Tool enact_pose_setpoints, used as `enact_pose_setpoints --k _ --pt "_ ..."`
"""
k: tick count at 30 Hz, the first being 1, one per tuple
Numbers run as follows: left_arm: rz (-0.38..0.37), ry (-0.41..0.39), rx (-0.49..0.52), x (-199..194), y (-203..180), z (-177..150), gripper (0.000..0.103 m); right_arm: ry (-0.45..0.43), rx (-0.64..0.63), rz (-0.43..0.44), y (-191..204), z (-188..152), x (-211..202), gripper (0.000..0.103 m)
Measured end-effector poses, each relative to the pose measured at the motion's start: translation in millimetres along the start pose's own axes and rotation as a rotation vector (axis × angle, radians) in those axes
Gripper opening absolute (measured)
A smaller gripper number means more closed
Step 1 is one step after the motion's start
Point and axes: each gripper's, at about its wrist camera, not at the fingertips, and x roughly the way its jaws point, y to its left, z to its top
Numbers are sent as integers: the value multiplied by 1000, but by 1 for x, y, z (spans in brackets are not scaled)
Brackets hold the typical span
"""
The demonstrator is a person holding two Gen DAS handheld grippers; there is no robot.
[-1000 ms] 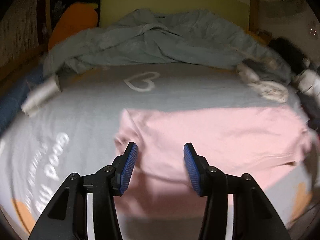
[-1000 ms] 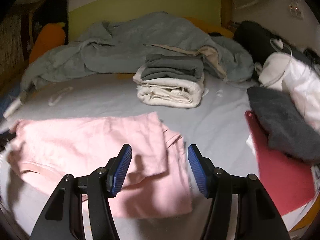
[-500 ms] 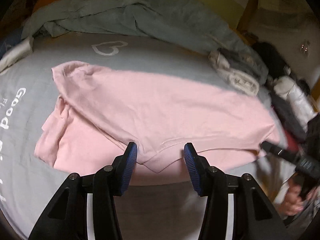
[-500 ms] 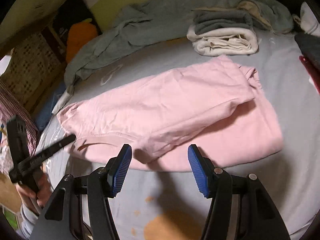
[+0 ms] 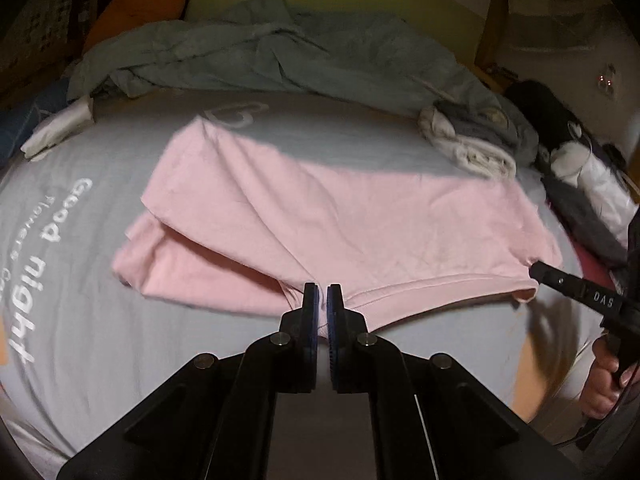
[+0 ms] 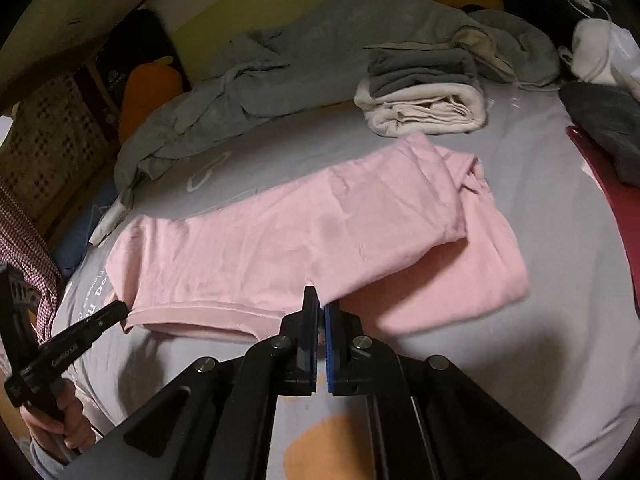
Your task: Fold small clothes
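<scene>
A pink garment (image 5: pixel 320 224) lies partly folded across the grey bedsheet (image 5: pixel 100 320); it also shows in the right wrist view (image 6: pixel 304 248). My left gripper (image 5: pixel 322 294) is shut on the garment's near hem at one corner. My right gripper (image 6: pixel 320 300) is shut on the near hem at the other corner. Each gripper shows in the other's view: the right one at the right edge (image 5: pixel 560 280) and the left one at the left edge (image 6: pixel 88 324), both at the hem.
A crumpled grey-blue blanket (image 5: pixel 280 56) lies along the back of the bed. A folded stack of white and grey clothes (image 6: pixel 424 96) sits behind the pink garment. Dark and white clothes (image 6: pixel 600 80) and a red item (image 6: pixel 608 184) lie at the right. An orange plush (image 6: pixel 148 92) is at the back left.
Both grippers were open above the garment; they have come down to its near hem and shut on it, one at each end.
</scene>
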Motion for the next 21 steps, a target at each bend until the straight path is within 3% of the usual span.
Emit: enact_pose_setpoints --k 4,6,7,8,10,12,15,17,19,21 --pt "-20 -15 3 7 5 -4 11 50 -20 -58 -4 -7 15 2" --pt "-31 -68 6 -9 9 1 28 31 -30 -66 -6 -6 8 11" --pt "-12 -99 11 -17 11 4 43 4 -25 -85 -9 -2 0 23" --pt "24 -133 16 -25 14 8 48 -17 -13 -97 -13 -2 -7 41" --pt "72 -182 29 -38 24 21 48 -71 34 -116 -26 6 -22 64" --pt "132 -201 27 -42 38 33 48 -99 52 -122 -36 14 -31 64" --pt "230 -154 25 -29 61 50 48 -122 54 -151 -51 33 -33 62" --pt "234 -122 -1 -17 78 56 48 -83 20 -141 -53 44 -24 43" --pt "239 -125 -26 -9 90 56 48 -36 -18 -126 -52 53 -9 36" --pt "254 -118 -6 1 96 58 48 -19 -38 -156 -52 59 6 35"
